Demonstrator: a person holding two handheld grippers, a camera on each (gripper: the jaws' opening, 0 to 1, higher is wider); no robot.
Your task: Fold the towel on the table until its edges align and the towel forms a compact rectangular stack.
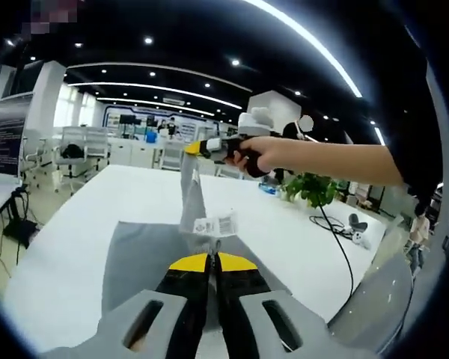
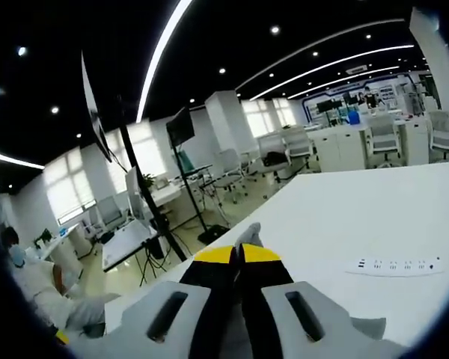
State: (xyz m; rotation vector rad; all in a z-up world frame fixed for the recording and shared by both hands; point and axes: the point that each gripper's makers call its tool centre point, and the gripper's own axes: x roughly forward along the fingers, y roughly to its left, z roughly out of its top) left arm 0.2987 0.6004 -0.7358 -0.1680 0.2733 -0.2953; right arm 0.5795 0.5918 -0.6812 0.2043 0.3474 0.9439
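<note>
A grey towel [image 1: 146,254] is lifted off a white table [image 1: 75,224] in an open-plan office, held taut between two hand-held grippers. In the left gripper view, the left gripper [image 1: 212,262] is clenched on a near corner of the towel, its yellow-tipped jaws pressed together over the cloth just below a white care label [image 1: 215,224]. Above the label, a narrow strip of towel rises to the right gripper [image 1: 198,148], carried by a person's hand [image 1: 273,153] and clamped on the far end of that edge. To the right of the towel, a potted plant [image 1: 313,188] stands on the table, with a black cable [image 1: 337,239] trailing from near it toward the table edge.

In the right gripper view, the right gripper [image 2: 239,254] is closed on a small peak of grey cloth that pokes out between the jaw tips, and to the right of it a white power strip [image 2: 393,265] lies on the table.

The step in hand appears to be an early fold, one edge raised by its two corners while the rest of the towel lies on the table below. The next move likely calls for carrying both corners together across the towel and lowering them squarely onto the opposite edge
</note>
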